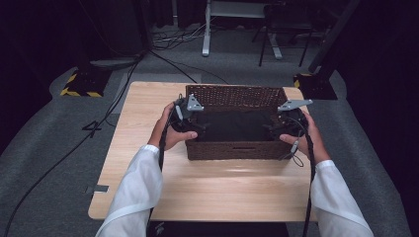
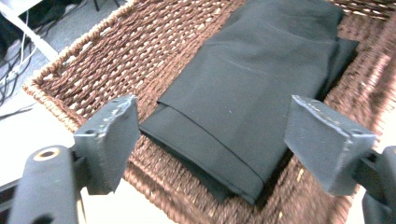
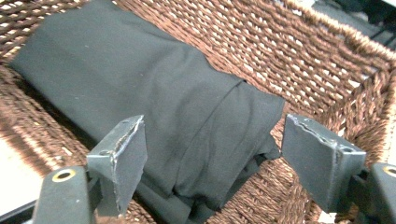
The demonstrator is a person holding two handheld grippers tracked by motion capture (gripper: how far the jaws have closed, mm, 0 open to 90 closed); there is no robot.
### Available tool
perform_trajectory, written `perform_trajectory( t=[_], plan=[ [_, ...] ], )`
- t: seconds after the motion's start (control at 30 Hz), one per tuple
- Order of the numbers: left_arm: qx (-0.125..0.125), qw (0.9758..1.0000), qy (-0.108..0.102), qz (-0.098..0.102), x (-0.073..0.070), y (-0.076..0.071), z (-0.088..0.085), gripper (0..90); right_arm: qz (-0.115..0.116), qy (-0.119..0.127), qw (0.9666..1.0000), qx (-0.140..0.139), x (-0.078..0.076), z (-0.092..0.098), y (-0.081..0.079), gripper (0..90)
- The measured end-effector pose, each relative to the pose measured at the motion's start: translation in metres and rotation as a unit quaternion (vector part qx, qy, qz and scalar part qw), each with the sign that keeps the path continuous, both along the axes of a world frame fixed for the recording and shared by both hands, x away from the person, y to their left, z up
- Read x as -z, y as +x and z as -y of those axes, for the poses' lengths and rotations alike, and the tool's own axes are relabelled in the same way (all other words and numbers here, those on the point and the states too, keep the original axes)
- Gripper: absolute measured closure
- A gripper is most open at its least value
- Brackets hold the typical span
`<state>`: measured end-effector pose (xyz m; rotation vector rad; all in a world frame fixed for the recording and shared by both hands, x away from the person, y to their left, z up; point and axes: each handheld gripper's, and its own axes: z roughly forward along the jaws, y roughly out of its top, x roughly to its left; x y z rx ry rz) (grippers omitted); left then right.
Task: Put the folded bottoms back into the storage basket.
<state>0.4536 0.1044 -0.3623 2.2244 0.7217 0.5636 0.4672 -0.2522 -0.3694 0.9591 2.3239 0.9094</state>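
A brown wicker basket (image 1: 232, 149) stands on the wooden table, and a folded black cloth (image 1: 237, 125) lies flat inside it. My left gripper (image 1: 198, 126) hovers open at the basket's left end, over the cloth's near left corner (image 2: 233, 116). At the basket's right end my right gripper (image 1: 272, 129) is open above the cloth's other end (image 3: 196, 130). In the gripper views, both pairs of jaws stand wide apart with nothing between them. The left gripper (image 2: 210, 140) and right gripper (image 3: 212, 154) each look down on the cloth.
The wooden table (image 1: 207, 192) has bare room in front of the basket and to its left. Woven basket walls (image 3: 299, 56) rise around the cloth. Cables (image 1: 59, 158) run over the grey floor, and stand legs (image 1: 207, 34) are beyond the table.
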Motion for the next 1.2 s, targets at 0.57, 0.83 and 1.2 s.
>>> perform_trajectory(
  t=[0.57, 0.83, 1.2],
  plan=[
    [-0.017, 0.9989, 0.036, 0.023, 0.005, -0.037, -0.028, 17.1, 0.040, 0.015, 0.9990, -0.015, -0.006, 0.009, -0.033, 25.0],
    [-0.026, 0.9982, 0.049, 0.023, 0.012, -0.050, -0.043, 16.8, 0.046, 0.009, 0.9987, -0.018, -0.004, 0.016, -0.050, 23.0],
    [-0.036, 0.9953, 0.086, 0.025, 0.042, -0.071, -0.069, 17.0, 0.058, 0.012, 0.9979, -0.026, 0.009, 0.031, -0.072, 24.1]
  ],
)
